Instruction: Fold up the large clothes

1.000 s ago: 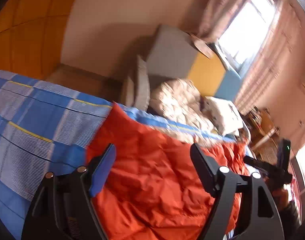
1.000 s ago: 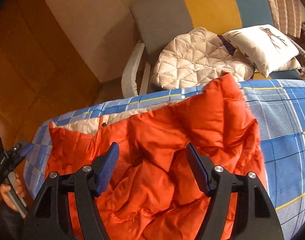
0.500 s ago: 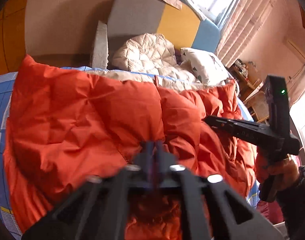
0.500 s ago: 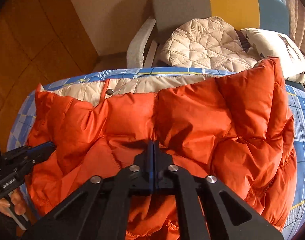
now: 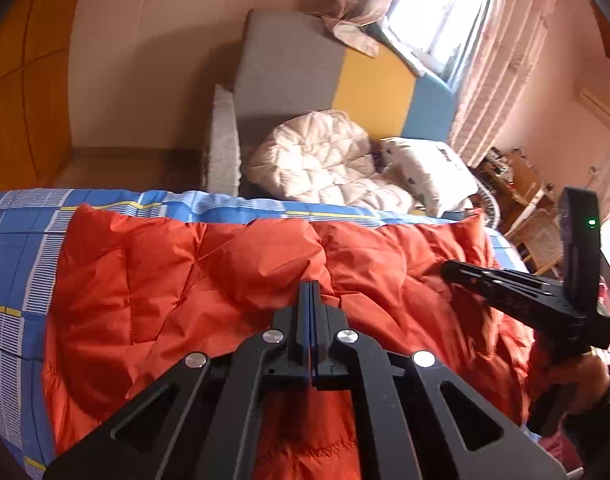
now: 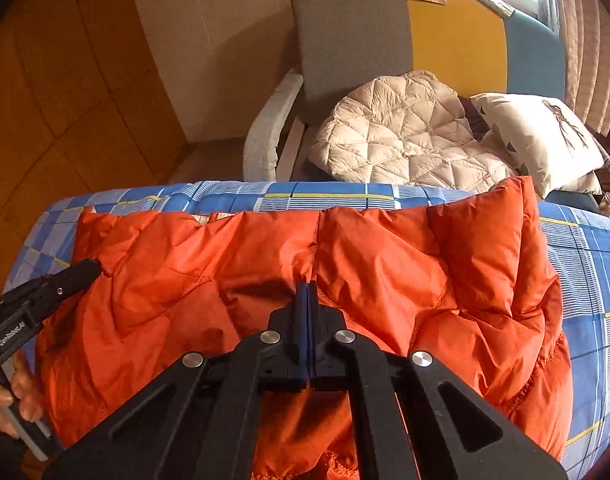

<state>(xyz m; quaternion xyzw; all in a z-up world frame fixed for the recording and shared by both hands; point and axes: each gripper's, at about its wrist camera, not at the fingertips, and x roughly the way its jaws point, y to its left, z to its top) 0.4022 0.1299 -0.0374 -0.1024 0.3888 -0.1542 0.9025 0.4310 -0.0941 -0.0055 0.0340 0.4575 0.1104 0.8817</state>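
A puffy orange jacket [image 5: 185,280] lies spread across the bed's blue plaid sheet [image 5: 17,248]. My left gripper [image 5: 311,286] is shut, and creases in the orange cloth run to its closed tips. In the right wrist view the same jacket [image 6: 385,260] fills the middle, and my right gripper [image 6: 307,286] is shut with a seam puckering into its tips. Each gripper also shows in the other's view: the right gripper [image 5: 451,270] with its tip on the jacket's right part, the left gripper [image 6: 87,270] at the jacket's left edge.
Beyond the bed stands a grey, yellow and blue sofa [image 6: 353,32] with a cream quilted jacket [image 6: 405,136] and a white pillow [image 6: 537,136] on it. A hand [image 6: 9,392] grips the left tool's handle. Curtains and a window [image 5: 445,8] are at the far right.
Both grippers went from open to shut on the orange cloth. The jacket was drawn toward the bed's far edge, and its cream lining is now almost covered.
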